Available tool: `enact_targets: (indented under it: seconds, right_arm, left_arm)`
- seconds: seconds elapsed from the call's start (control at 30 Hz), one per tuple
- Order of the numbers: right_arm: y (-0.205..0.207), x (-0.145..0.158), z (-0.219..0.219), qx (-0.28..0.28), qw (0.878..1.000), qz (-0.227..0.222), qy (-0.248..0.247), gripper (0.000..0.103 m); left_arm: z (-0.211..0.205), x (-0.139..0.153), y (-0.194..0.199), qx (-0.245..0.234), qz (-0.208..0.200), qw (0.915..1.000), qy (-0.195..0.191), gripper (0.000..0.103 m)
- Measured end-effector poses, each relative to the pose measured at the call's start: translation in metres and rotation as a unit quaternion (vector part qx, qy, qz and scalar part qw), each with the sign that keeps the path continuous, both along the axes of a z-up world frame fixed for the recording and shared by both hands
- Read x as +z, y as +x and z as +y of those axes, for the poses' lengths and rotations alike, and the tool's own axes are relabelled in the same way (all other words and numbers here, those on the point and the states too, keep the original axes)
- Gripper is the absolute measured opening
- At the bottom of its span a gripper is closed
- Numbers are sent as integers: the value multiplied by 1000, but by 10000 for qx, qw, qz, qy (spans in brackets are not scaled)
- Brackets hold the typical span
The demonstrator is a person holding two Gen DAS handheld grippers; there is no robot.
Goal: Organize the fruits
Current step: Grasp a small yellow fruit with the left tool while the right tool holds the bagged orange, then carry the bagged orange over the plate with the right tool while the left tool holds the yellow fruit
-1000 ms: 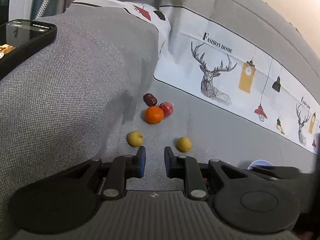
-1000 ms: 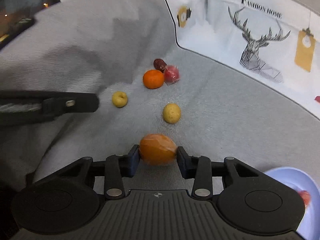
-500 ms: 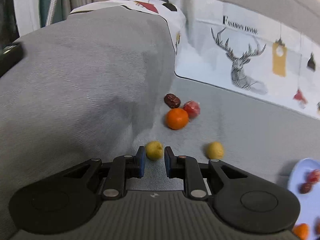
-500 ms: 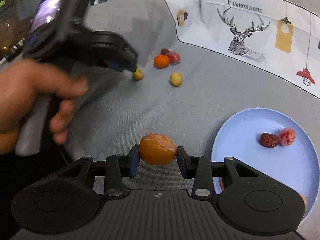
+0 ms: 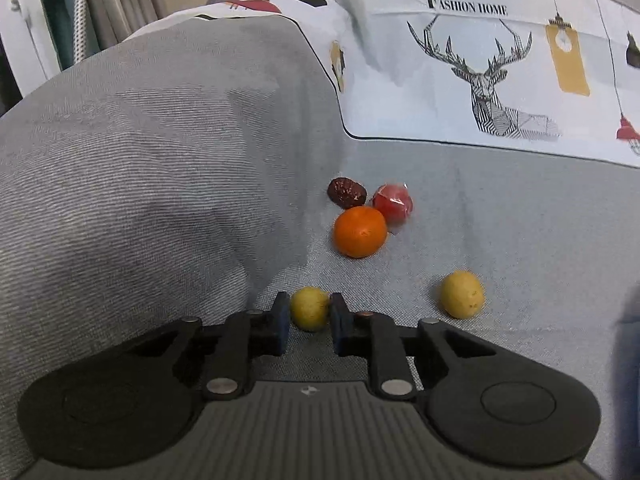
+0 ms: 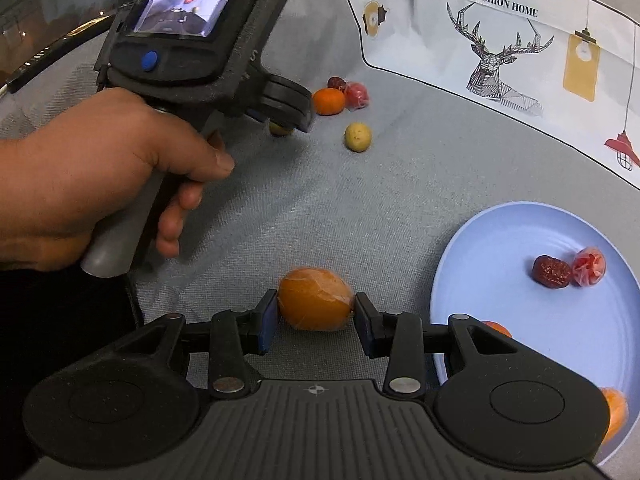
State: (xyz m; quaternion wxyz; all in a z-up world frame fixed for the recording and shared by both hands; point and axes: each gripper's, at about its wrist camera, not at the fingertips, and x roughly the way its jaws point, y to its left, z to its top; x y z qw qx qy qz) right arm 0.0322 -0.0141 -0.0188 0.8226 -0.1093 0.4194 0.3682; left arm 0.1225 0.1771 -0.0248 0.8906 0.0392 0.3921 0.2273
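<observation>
The left gripper (image 5: 309,314) is pinching a small yellow fruit (image 5: 309,307) on the sofa while the right gripper (image 6: 315,317), clamping an orange (image 6: 315,298), is nearing the blue plate (image 6: 500,232); releasing comes next.

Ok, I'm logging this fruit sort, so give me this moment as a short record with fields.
surface: grey sofa seat
left hand-held gripper: closed on a small yellow fruit
right hand-held gripper: holding an orange fruit beside the plate
blue plate: dark date, wrapped red piece, orange pieces partly hidden
loose on seat: tangerine, dark date, wrapped red piece, second yellow fruit
</observation>
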Motion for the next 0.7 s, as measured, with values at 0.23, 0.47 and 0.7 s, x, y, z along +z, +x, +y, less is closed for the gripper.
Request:
enact_targets:
  seconds: [0.23,0.47,0.7]
  right_arm:
    - [-3,15,-5,-58,9998,-140,154,42]
    - [-2,56,-24,-456,9975,-330,422,42]
    - [-6,100,-80,-748,9929,-790,485,42]
  left_arm:
    - [-8,30,-27,-373,-446,9969,-533,22]
    - [-21,59,-67,-792,-647,9886,-1109,22]
    - [-36,76,-100,-1191,-764,9765,-1625,22]
